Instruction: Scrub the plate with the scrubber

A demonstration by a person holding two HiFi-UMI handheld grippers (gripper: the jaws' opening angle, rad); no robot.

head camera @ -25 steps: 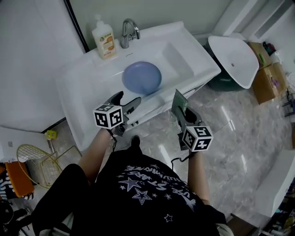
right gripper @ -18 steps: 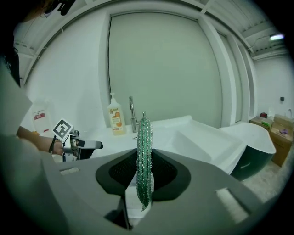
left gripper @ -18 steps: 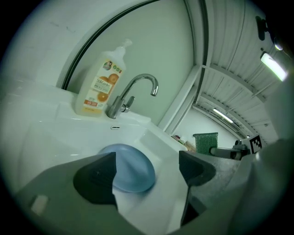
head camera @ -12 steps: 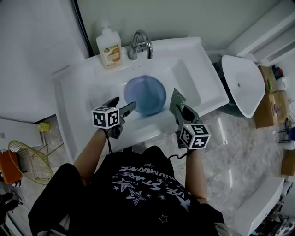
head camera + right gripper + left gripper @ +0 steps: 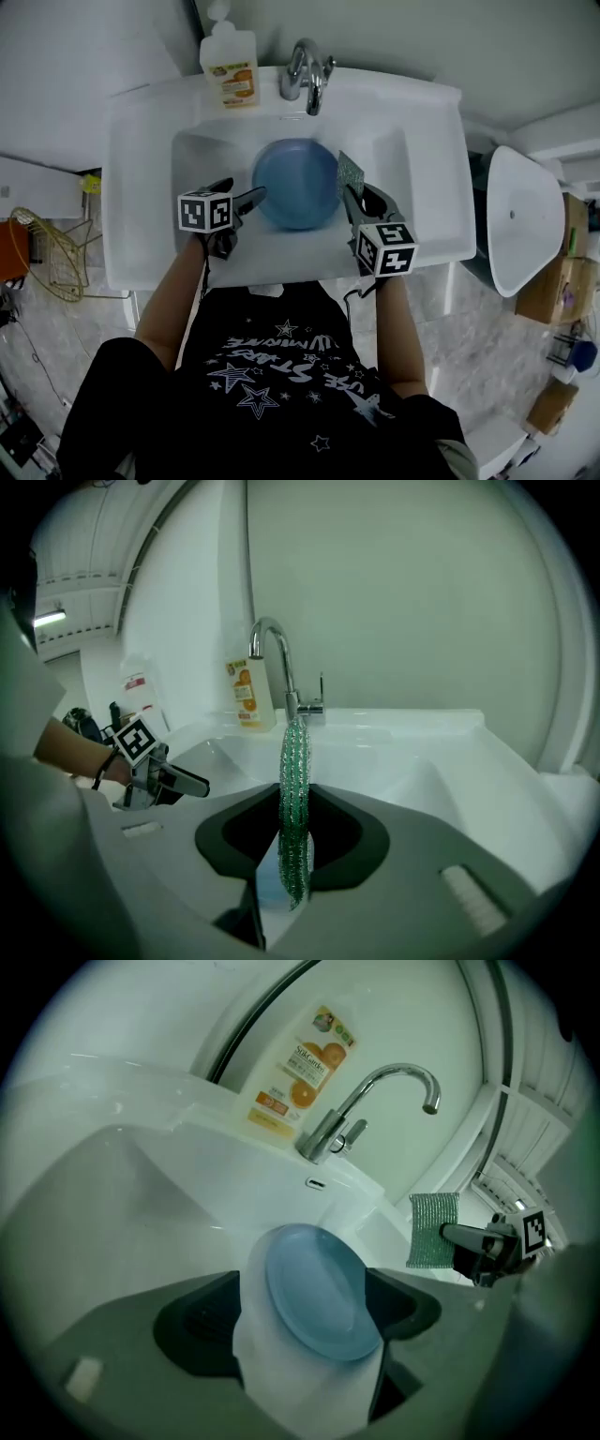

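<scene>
A round blue plate (image 5: 295,183) lies in the white sink basin (image 5: 202,150). My left gripper (image 5: 247,200) hangs open just left of the plate's rim. In the left gripper view the plate (image 5: 319,1283) shows through the gap of that gripper (image 5: 305,1326), with its jaws wide apart and nothing clamped. My right gripper (image 5: 351,194) is shut on a green mesh scrubber (image 5: 350,172), which stands on edge beside the plate's right rim. In the right gripper view the scrubber (image 5: 294,789) rises thin and upright from between the jaws.
A chrome faucet (image 5: 307,70) and an orange-label soap bottle (image 5: 231,56) stand at the sink's back edge. A white fixture (image 5: 525,225) sits to the right, cardboard boxes (image 5: 555,281) beyond it. A wire basket (image 5: 47,253) rests on the floor at the left.
Both grippers have come forward from the sink's front edge to over the basin. The left one now sits at the plate's left rim, the scrubber at its right rim.
</scene>
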